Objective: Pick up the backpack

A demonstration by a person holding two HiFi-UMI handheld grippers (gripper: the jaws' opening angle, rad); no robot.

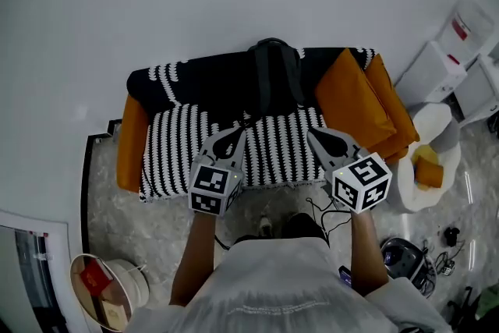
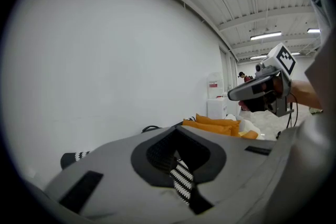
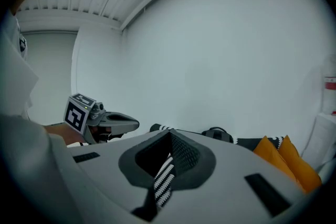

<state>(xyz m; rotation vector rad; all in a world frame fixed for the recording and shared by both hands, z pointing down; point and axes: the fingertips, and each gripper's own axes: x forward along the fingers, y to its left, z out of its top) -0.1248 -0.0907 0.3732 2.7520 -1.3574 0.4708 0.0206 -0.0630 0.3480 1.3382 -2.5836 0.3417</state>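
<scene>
Sofa: orange sofa (image 1: 129,144) fills the middle of the head view against a white wall, with a black-and-white striped blanket (image 1: 175,140) draped over its seat and back.
Cushions: two orange cushions (image 1: 355,101) lean at the right end of the sofa, just right of the backpack.
Backpack: dark backpack (image 1: 274,70) stands upright against the backrest at upper centre of the frame. Its top loop shows above the backrest line, and two dark bands, likely straps, run down its front. Nothing touches it.
Left claw: left claw (image 1: 231,138) sits lower centre-left over the front of the seat. Its jaws are together with nothing caught between them; only striped blanket shows through the gap. It is well short of the backpack.
Right claw: right claw (image 1: 320,138) sits lower centre-right, level with the other. Its jaws are likewise together and empty, and it points toward the backrest.
Step in hand: approach, by my reading; no grasp has begun.
Next move: part the jaws of at least one claw, reach up-frame to the top loop or a strap, then clamp before lifting. The bag looks soft and may sag.
</scene>
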